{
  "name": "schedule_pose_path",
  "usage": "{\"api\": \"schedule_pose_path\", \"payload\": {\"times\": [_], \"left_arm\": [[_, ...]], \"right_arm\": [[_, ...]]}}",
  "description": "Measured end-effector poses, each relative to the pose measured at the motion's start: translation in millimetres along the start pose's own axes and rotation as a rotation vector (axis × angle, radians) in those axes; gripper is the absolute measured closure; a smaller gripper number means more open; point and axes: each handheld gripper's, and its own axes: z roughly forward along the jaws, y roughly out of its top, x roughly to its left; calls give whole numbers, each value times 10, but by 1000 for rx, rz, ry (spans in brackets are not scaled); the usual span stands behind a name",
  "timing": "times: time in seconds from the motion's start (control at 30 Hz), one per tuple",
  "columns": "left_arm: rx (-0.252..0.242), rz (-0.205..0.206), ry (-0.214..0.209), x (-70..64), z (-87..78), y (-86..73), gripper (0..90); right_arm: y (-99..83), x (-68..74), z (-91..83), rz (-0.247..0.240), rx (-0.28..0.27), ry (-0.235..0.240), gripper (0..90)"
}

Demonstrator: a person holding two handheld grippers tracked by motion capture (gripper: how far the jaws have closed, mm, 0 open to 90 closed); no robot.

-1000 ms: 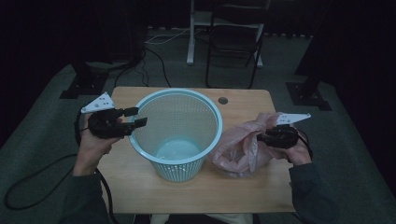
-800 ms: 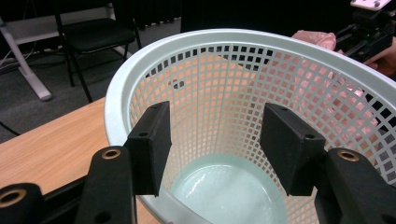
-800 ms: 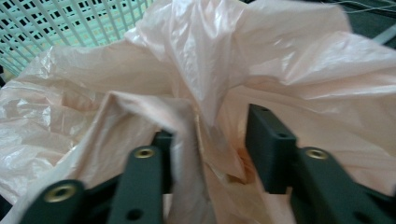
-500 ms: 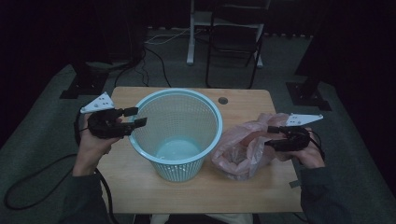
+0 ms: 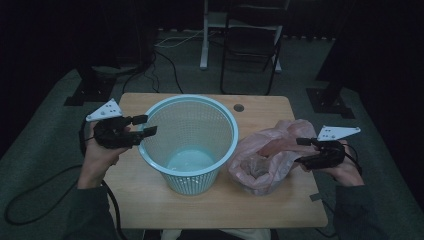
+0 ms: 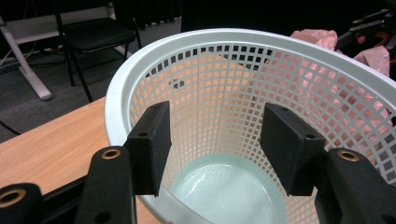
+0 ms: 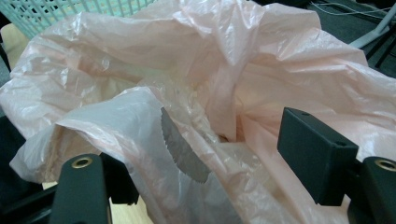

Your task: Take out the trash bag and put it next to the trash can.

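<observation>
Two spread hand-held grippers: left hand-held gripper point(image 5: 142, 125) straddling basket point(image 5: 186, 131) rim, right hand-held gripper point(image 5: 301, 150) open around pink bag point(image 5: 265, 155) edge. Pinch one layer only, lift slowly.

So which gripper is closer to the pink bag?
Right. The right gripper is at the bag, its open jaws around a fold of plastic. The left gripper is across the table, open over the basket rim.
</observation>
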Motion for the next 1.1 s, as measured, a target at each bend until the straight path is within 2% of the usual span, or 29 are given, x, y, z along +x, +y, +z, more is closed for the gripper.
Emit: {"api": "schedule_pose_path", "payload": {"times": [0.07,0.17,0.4,0.63,1.1], "left_arm": [[0,0,0,-2,-1,1,433],[1,1,1,-4,3,2,433],[1,2,1,-8,2,4,433],[0,0,0,-6,1,4,433],[-8,-3,-4,4,-21,3,433]], "right_arm": [[-5,8,-21,-2,3,0,277],[-34,69,-107,-44,26,-16,260],[-65,128,-200,-75,34,-13,246],[-87,121,-283,-66,-10,-1,244],[-111,113,-322,-67,-29,4,240]]}}
